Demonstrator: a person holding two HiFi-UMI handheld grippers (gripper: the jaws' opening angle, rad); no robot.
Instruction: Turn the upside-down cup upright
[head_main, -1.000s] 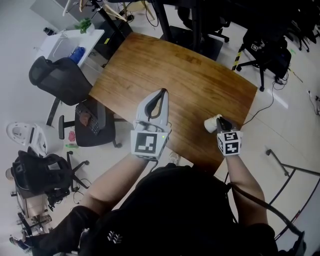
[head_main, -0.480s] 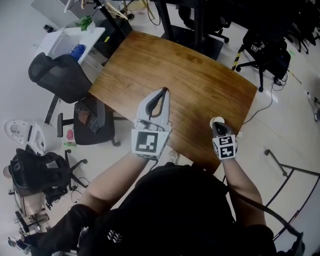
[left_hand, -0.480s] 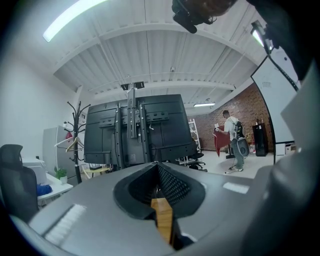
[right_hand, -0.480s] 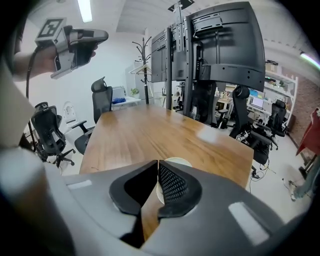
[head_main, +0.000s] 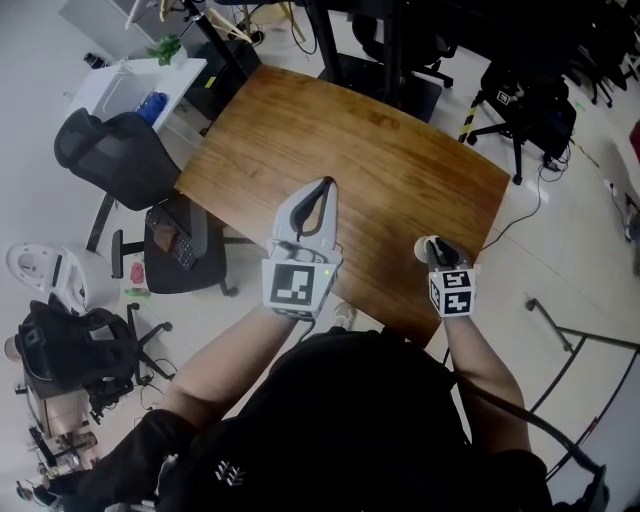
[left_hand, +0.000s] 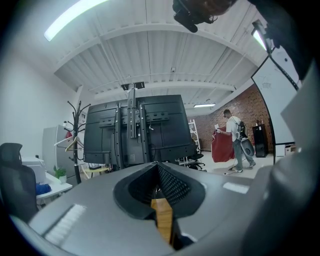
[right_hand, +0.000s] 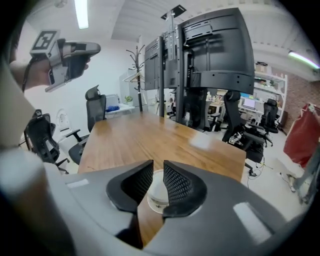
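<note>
- The small white cup (head_main: 427, 248) stands on the brown wooden table (head_main: 350, 130), close to the near right edge and right in front of the person's right hand.
- From the head view it appears to sit mouth up, with a pale ring around a darker centre. It is small there and half masked by the jaws in the right gripper view, so I would not swear to it.
- The grey right gripper (head_main: 438, 244) is angled down at the cup. Its jaws have just been opening and now stand a little way apart.
- In the right gripper view the cup (right_hand: 157, 192) shows in the narrow gap between the ribbed pads (right_hand: 177, 184) and just beyond them. The pads do not look pressed on it, so I read this as a release and not a hold.
- The grey left gripper (head_main: 326, 185) hovers level above the middle of the table, well apart from the cup. Its jaws are closed tip to tip with nothing in them; only a wedge of table shows below them in the left gripper view (left_hand: 158, 165).
- By my judgement the flip itself is done and the cup set down.
- What is left is to draw the right gripper clear without knocking the light cup, which sits near the table edge.
</note>
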